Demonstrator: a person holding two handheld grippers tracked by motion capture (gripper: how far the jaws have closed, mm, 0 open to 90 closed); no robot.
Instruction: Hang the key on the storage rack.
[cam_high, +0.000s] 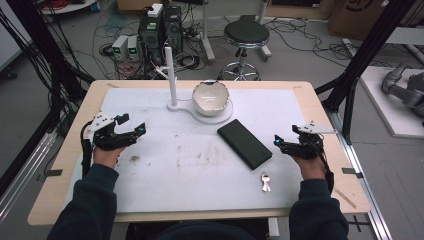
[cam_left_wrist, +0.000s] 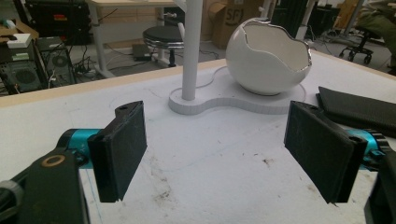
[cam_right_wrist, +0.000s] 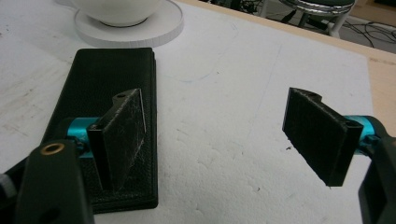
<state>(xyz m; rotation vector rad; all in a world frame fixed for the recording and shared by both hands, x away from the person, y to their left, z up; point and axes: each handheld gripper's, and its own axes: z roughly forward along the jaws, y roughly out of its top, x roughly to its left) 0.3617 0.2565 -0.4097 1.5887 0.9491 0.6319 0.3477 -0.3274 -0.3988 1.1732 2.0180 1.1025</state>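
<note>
My left gripper (cam_high: 134, 126) rests at the table's left side, held by a hand, jaws wide apart and empty; in the left gripper view (cam_left_wrist: 219, 149) it faces a white egg-shaped bowl (cam_left_wrist: 268, 57) and a white post (cam_left_wrist: 191, 46) on a white base (cam_left_wrist: 224, 100). My right gripper (cam_high: 276, 142) sits at the right, open and empty (cam_right_wrist: 224, 140), just right of a flat black case (cam_high: 244, 143). That black case (cam_right_wrist: 107, 88) lies under and beyond its left jaw. A small set of keys (cam_high: 265, 182) lies near the front edge.
The white bowl (cam_high: 211, 97) and post (cam_high: 171, 75) stand at the back centre of the white foam mat (cam_high: 165, 170). Beyond the table are a black stool (cam_high: 245, 35), computer towers (cam_high: 160, 30) and cables. Black frame struts (cam_high: 360, 60) stand at the right.
</note>
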